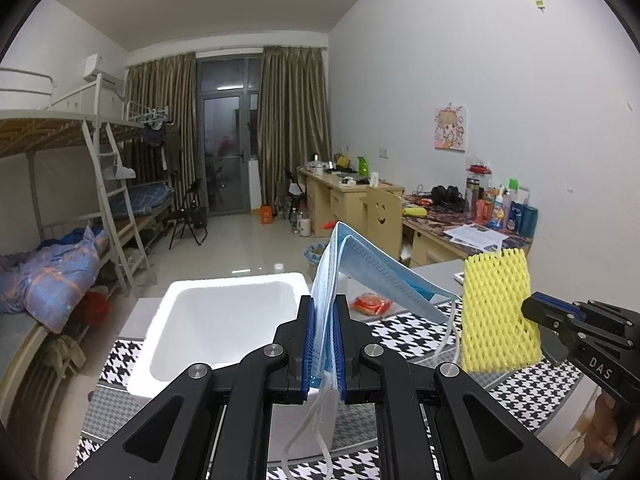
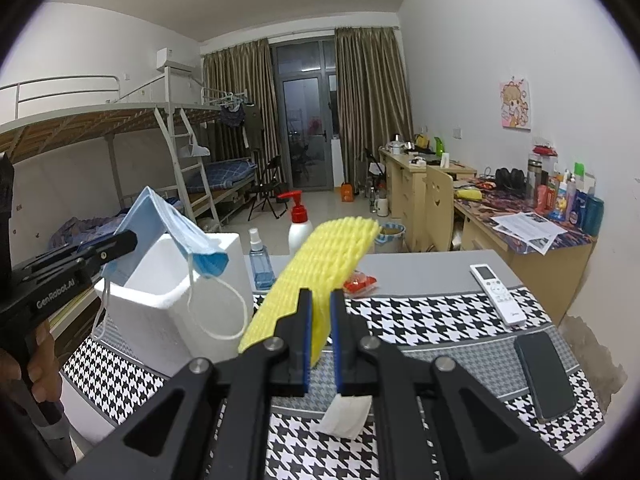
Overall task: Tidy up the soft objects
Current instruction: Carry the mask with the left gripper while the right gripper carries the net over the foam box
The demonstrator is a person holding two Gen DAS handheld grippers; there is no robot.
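Note:
My left gripper point(image 1: 324, 312) is shut on a blue face mask point(image 1: 372, 268), held above the table with its white ear loops dangling. From the right wrist view the same left gripper point(image 2: 128, 240) holds the mask point(image 2: 176, 232) over a white foam box point(image 2: 168, 300). My right gripper point(image 2: 321, 300) is shut on a yellow foam net sleeve point(image 2: 320, 264), which sticks up and leans left. In the left wrist view the sleeve point(image 1: 498, 312) hangs at the right with the right gripper point(image 1: 532, 310) on its edge. The foam box point(image 1: 224, 320) sits open just beyond the left gripper.
A houndstooth cloth point(image 2: 420, 312) covers the table. On it lie a white remote point(image 2: 498, 294), a dark phone point(image 2: 546, 374), a red packet point(image 2: 360, 282), a white paper slip point(image 2: 346, 414), a blue spray bottle point(image 2: 260, 262) and a red-pump bottle point(image 2: 299, 224). Desks and bunk beds stand behind.

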